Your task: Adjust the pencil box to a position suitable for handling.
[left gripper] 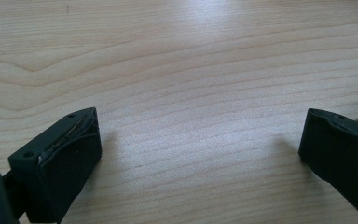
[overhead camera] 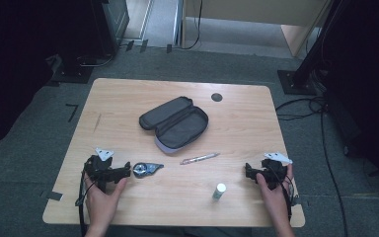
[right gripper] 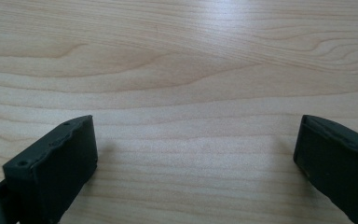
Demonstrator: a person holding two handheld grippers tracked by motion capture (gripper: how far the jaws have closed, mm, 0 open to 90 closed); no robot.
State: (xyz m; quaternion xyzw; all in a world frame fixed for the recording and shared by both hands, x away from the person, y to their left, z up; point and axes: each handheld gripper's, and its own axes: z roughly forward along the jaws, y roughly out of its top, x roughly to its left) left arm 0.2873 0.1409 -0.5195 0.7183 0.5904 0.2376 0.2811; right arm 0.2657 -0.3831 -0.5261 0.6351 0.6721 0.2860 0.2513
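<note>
A dark grey pencil case (overhead camera: 175,122) lies unzipped and spread open at the middle of the wooden table (overhead camera: 128,98). Nearer the front lie a pen (overhead camera: 200,158), a small white cylinder like a glue stick (overhead camera: 219,190) standing upright, and a grey correction-tape dispenser (overhead camera: 146,169). My left gripper (overhead camera: 109,171) rests at the front left, just left of the dispenser, held by a hand. My right gripper (overhead camera: 256,173) rests at the front right edge. In both gripper views the black jaws stand wide apart over bare wood, left gripper (left gripper: 200,144) and right gripper (right gripper: 196,149) alike with nothing between them.
A round dark grommet (overhead camera: 216,97) sits near the table's far edge. Beyond the table are grey carpet, black stand bases (overhead camera: 74,71) and loose cables (overhead camera: 306,106) on the floor at the right.
</note>
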